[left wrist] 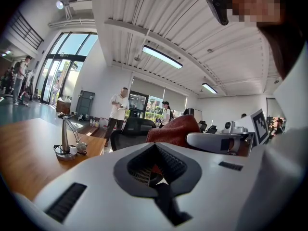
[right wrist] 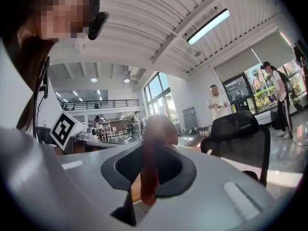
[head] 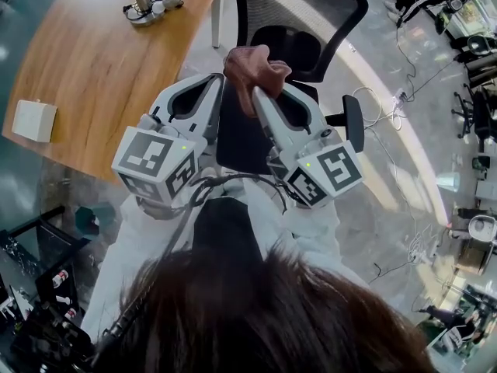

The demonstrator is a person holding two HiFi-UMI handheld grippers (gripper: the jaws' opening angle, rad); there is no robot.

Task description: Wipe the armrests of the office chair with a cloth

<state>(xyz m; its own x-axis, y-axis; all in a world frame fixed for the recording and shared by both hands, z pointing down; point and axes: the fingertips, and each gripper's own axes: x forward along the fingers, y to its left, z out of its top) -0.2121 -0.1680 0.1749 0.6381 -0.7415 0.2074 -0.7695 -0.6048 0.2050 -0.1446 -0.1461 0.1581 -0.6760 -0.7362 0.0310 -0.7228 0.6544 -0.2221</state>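
Note:
A reddish-brown cloth (head: 253, 69) is bunched in my right gripper (head: 257, 93), which is shut on it and held up over the black office chair (head: 289, 43). In the right gripper view a fold of the cloth (right wrist: 149, 170) hangs down between the jaws. My left gripper (head: 218, 81) is just left of the cloth, its jaws together with nothing in them. The chair's right armrest (head: 354, 122) shows beside the right gripper. The left armrest is hidden behind the grippers. In the left gripper view the cloth (left wrist: 175, 129) sits above the right gripper's finger (left wrist: 216, 141).
A wooden desk (head: 93, 64) stands to the chair's left, with a white box (head: 34, 120) near its edge and a metal stand with cables (head: 147, 5) at the back. Cables and a power strip (head: 392, 103) lie on the floor at right. People stand in the distance.

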